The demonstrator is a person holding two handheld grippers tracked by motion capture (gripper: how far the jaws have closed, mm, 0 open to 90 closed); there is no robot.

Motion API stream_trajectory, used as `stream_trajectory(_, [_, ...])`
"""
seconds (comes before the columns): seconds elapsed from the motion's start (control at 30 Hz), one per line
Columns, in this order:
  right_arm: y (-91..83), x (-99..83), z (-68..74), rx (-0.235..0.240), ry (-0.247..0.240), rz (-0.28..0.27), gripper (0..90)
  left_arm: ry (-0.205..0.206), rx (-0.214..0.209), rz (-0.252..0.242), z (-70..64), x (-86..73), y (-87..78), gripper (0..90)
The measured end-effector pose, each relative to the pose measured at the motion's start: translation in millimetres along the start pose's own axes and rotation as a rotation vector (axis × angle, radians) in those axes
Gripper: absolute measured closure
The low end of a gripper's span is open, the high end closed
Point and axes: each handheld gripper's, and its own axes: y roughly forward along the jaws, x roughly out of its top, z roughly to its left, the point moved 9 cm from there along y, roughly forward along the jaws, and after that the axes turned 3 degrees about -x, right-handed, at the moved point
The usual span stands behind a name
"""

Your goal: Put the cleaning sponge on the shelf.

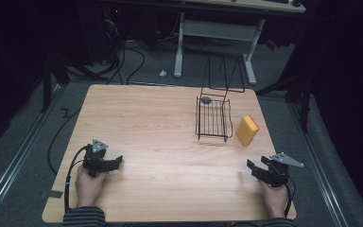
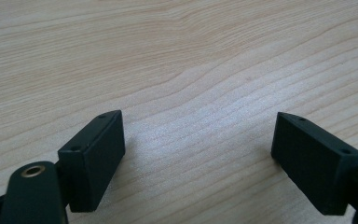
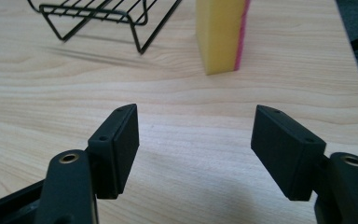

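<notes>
On the wooden worktop point(image 1: 160, 123) a black wire rack point(image 1: 213, 118) stands toward the far right with a small grey round object point(image 1: 206, 100) at its back corner, and a yellow sponge with a pink face point(image 1: 246, 130) stands upright just beside the rack's right side. The left gripper point(image 1: 116, 163) rests near the front left edge, its jaws spread wide over bare wood and holding nothing. The right gripper point(image 1: 255, 166) sits near the front right, jaws likewise wide apart and empty, pointing toward the sponge and rack with clear wood between.
</notes>
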Motion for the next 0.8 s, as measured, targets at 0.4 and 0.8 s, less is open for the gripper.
stream_trajectory(0.4, [-9.3, 14.2, -14.6, -0.026, 0.055, -0.066, 32.2, 0.0, 0.0, 0.0, 0.0, 0.0, 0.0, 17.9])
stream_trajectory(0.8, [-6.0, 21.8, -24.1, -0.053, 0.091, -0.104, 31.2, 0.001, 0.001, 0.0, -0.1, 0.1, 0.1, 17.7])
